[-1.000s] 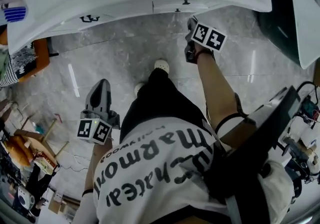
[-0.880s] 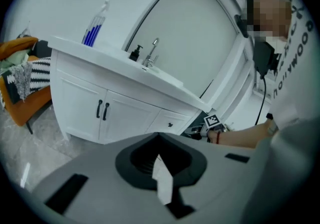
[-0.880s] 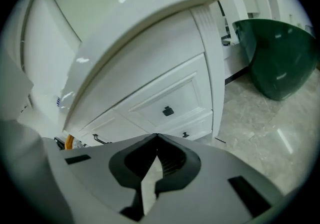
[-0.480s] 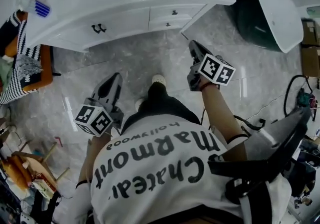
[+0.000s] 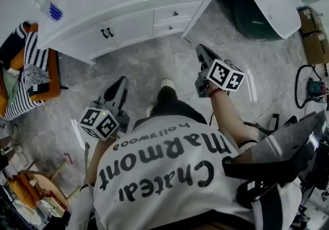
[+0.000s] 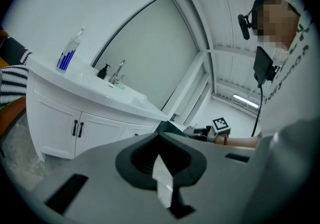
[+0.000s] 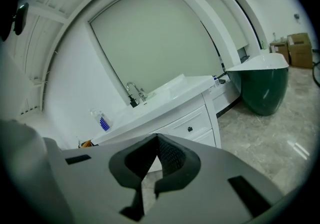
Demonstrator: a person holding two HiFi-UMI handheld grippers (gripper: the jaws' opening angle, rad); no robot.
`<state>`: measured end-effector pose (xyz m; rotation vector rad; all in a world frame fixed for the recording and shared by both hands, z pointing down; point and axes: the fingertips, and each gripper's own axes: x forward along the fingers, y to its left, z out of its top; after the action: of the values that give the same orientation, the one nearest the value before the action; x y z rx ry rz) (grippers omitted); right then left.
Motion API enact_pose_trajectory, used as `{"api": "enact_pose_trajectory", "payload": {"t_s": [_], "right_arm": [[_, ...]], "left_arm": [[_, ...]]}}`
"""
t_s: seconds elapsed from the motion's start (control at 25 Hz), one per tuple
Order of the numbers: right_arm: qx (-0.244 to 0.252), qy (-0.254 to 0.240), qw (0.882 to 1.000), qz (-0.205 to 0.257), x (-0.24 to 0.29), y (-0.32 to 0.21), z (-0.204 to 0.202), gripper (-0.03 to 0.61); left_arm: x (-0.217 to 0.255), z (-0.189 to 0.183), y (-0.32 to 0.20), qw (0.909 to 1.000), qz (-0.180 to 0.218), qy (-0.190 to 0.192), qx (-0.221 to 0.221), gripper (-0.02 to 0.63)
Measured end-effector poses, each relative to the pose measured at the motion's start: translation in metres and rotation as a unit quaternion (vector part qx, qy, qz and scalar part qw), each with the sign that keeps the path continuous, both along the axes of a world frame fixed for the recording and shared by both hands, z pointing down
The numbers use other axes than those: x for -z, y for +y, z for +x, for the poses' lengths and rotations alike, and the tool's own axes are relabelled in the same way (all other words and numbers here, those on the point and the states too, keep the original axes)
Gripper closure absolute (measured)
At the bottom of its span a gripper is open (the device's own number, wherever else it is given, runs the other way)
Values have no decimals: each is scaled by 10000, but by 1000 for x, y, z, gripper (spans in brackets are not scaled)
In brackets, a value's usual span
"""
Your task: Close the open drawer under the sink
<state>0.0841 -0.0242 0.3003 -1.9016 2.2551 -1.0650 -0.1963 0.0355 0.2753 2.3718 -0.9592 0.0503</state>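
The white flat-fronted drawer with a small dark knob [image 5: 175,14] sits flush in the white sink cabinet [image 5: 128,29], ahead of both claws and well apart from them. The left gripper [image 5: 121,82] and the right gripper [image 5: 201,49] have their jaws pressed together on nothing.

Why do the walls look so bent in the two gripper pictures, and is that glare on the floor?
Left gripper view: the wide-angle lens bows the wall frame and blackens the corners. Right gripper view: same bowing, plus a pale reflection on the floor. Head view: bright streaks of glare on that glossy floor, and the vanity edge curves.
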Motion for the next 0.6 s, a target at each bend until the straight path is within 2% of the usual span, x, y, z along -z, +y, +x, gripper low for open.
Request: {"api": "enact_pose_trajectory", "payload": {"t_s": [0.6], "right_arm": [[-22, 219, 9997, 71, 17, 32, -10, 568]], "left_arm": [[5, -3, 19, 9997, 53, 144, -176, 606]]}}
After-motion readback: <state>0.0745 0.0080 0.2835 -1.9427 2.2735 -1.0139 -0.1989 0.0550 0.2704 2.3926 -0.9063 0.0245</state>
